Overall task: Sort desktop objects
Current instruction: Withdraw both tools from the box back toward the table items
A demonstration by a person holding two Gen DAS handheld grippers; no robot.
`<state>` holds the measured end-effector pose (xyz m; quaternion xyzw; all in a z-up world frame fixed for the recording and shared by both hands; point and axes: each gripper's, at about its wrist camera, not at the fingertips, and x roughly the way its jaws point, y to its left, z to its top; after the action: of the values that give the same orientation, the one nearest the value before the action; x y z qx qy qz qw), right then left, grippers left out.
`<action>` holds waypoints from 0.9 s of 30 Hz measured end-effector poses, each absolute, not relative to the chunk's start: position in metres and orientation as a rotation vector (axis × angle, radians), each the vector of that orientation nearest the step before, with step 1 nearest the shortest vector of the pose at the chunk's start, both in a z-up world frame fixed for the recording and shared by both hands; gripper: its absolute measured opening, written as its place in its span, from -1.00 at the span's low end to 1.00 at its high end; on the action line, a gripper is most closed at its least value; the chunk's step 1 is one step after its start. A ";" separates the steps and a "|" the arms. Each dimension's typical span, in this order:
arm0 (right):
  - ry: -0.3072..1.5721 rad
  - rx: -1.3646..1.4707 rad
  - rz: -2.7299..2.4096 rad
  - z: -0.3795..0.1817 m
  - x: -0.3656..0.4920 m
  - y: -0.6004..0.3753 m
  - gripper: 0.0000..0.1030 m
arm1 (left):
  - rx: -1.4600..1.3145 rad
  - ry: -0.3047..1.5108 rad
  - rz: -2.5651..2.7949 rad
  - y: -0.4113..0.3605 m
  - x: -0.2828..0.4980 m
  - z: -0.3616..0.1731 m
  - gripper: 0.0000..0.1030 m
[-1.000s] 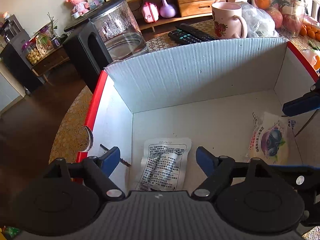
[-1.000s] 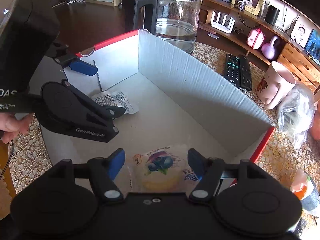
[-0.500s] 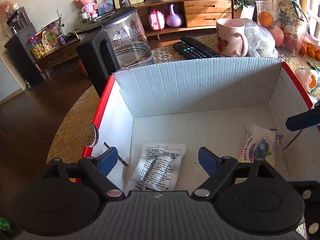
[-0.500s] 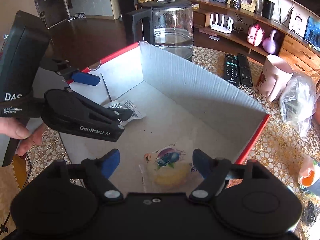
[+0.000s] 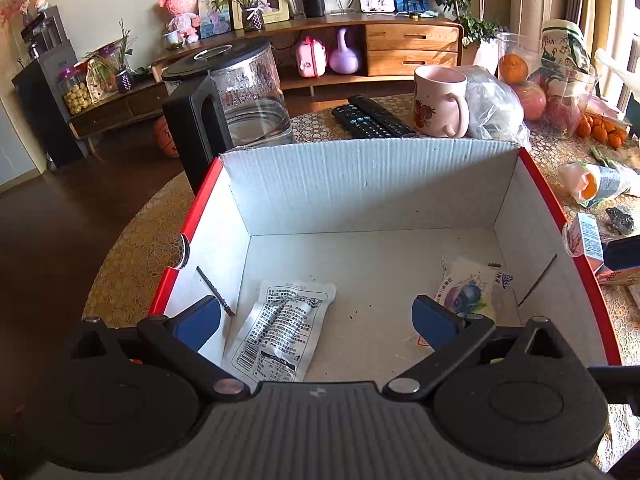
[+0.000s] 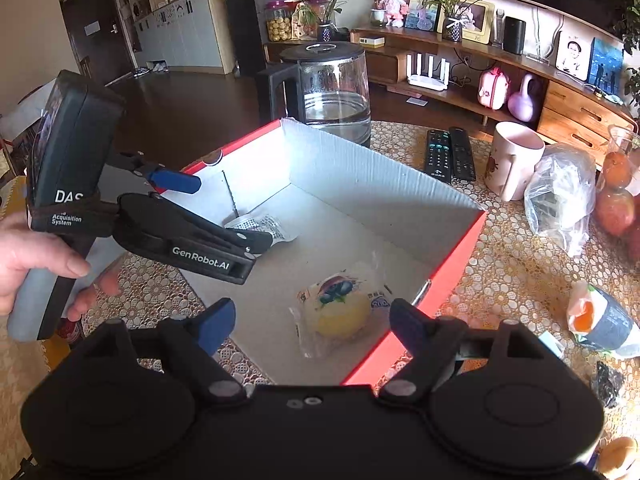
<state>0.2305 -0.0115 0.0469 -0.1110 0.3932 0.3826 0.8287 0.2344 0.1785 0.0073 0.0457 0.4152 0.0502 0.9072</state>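
A white cardboard box with red outer sides point(image 5: 360, 184) point(image 6: 384, 184) stands on the table. Inside lie a white printed packet point(image 5: 280, 336) point(image 6: 256, 224) at the left and a blueberry cake packet point(image 5: 468, 292) point(image 6: 340, 308) at the right. My left gripper point(image 5: 316, 320) is open and empty above the box's near edge, over the white packet; it also shows in the right wrist view point(image 6: 224, 212). My right gripper point(image 6: 310, 330) is open and empty, raised above the box's corner near the cake packet.
A glass kettle point(image 5: 240, 104) stands behind the box. Two remotes point(image 5: 372, 118), a pink mug point(image 5: 440, 100), a plastic bag point(image 5: 496, 108) and fruit point(image 5: 532, 96) lie beyond. Wrapped snacks point(image 6: 600, 320) and a small carton point(image 5: 586, 236) lie right of the box.
Both grippers have risen and drawn back from the box, staying open. The two packets lie where they were.
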 end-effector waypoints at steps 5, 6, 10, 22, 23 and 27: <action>0.793 -0.212 0.791 0.059 0.210 -0.040 0.64 | 0.082 0.833 0.108 0.171 0.218 0.020 0.99; 0.782 -0.211 0.783 0.061 0.206 -0.045 0.64 | 0.077 0.827 0.106 0.169 0.215 0.023 0.99; 0.754 -0.189 0.755 0.069 0.189 -0.069 0.64 | 0.066 0.810 0.097 0.161 0.200 0.033 0.99; 0.668 -0.159 0.687 0.079 0.153 -0.128 0.64 | 0.044 0.738 0.034 0.126 0.159 0.054 0.99; 0.661 -0.158 0.678 0.078 0.151 -0.132 0.64 | 0.043 0.732 0.030 0.122 0.156 0.054 0.99; 0.646 -0.144 0.654 0.075 0.145 -0.150 0.64 | 0.053 0.708 0.026 0.109 0.145 0.055 0.99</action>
<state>0.1447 -0.1496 0.0755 -0.0694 0.3115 0.3153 0.8937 0.1448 0.1094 0.0550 0.0261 0.3467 0.0129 0.9375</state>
